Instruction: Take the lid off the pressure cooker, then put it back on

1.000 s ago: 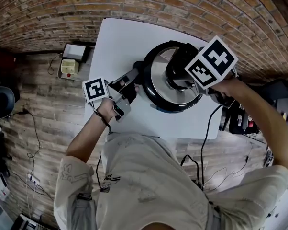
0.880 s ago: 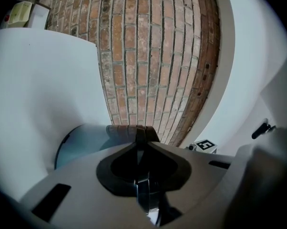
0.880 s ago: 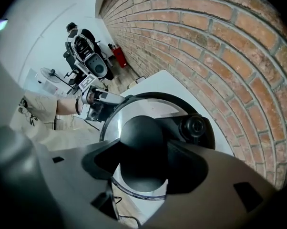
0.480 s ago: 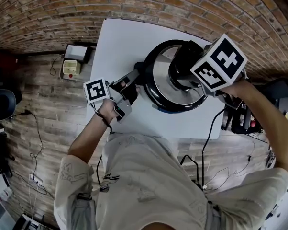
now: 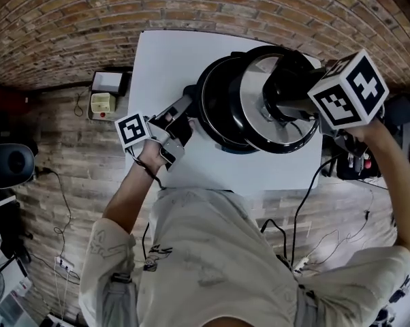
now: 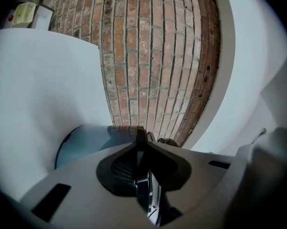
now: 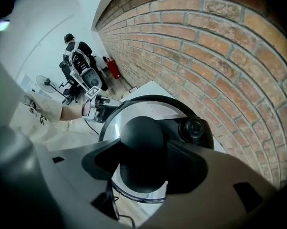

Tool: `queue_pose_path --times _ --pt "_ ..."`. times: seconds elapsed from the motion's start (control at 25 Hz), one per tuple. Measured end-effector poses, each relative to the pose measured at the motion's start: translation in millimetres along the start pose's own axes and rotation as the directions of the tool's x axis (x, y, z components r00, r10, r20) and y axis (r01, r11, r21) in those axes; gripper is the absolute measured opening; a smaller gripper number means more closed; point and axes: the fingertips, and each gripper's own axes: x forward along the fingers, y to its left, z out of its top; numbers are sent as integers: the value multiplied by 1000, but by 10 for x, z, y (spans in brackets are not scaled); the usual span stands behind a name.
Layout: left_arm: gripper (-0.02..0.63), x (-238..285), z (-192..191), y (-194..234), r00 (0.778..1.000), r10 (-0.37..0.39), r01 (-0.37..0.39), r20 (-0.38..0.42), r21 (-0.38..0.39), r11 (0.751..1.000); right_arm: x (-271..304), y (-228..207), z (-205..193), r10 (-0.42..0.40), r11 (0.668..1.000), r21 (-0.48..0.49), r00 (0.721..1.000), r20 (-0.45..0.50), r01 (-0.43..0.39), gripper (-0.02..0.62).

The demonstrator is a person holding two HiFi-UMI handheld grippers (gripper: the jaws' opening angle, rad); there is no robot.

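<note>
One lid (image 5: 256, 114) aloft, right gripper (image 7: 142, 162) on knob (image 7: 138, 137)

Where my cameras are looking
My head camera is gazing steeply down over the table (image 5: 167, 60); the left gripper (image 6: 141, 144) camera is pointing level along its jaws toward the brick wall (image 6: 143, 56); the right gripper (image 7: 143, 161) camera is looking down, close on the lid (image 7: 118, 120), which the head view is sharing.
</note>
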Motion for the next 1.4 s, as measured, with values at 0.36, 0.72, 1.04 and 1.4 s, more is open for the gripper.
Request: queue_pose_path --times 0.36,0.72,1.04,1.4 --pt "63 -26 26 35 997 4 -4 75 -4 1000 -220 -162 -871 -29 982 187 998 55 18 291" --pt "63 -59 70 27 993 13 -13 116 5 1000 -297 -66 -1677 -37 942 336 995 92 4 291" --pt "63 -65 80 33 990 0 -2 139 19 1000 -77 59 -2160 -20 920 393 997 71 -10 291" --pt "64 -48 81 19 991 -12 9 135 26 1000 519 13 -2390 -42 916 401 998 50 18 291"
